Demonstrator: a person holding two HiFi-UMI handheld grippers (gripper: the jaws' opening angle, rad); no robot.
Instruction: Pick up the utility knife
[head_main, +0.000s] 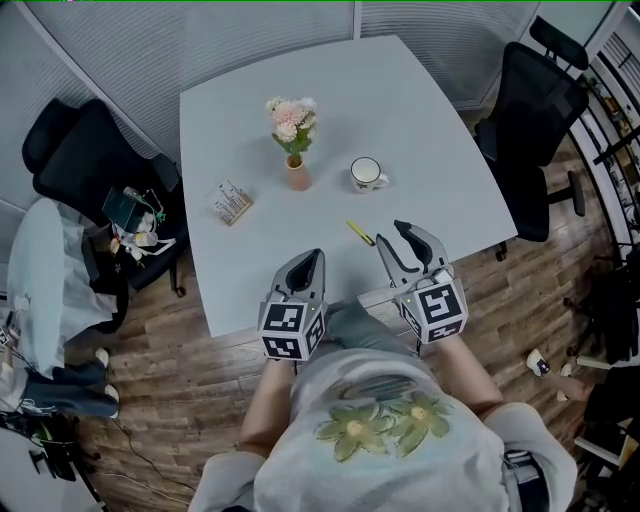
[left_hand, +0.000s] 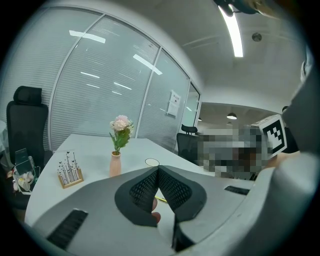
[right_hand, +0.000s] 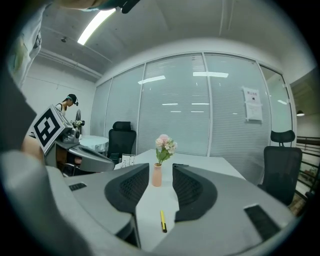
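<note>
The utility knife is a thin yellow stick with a dark end, lying flat on the white table near its front edge. My right gripper hovers just right of it, jaws open and empty. In the right gripper view the knife lies on the table ahead, below the gap of the right gripper. My left gripper is held over the table's front edge, left of the knife, its jaws shut with nothing in them. Through the left gripper a sliver of the knife shows.
A pink vase with flowers, a white mug and a small wooden card rack stand mid-table. Black office chairs sit at the right and the left. Glass partitions close off the far side.
</note>
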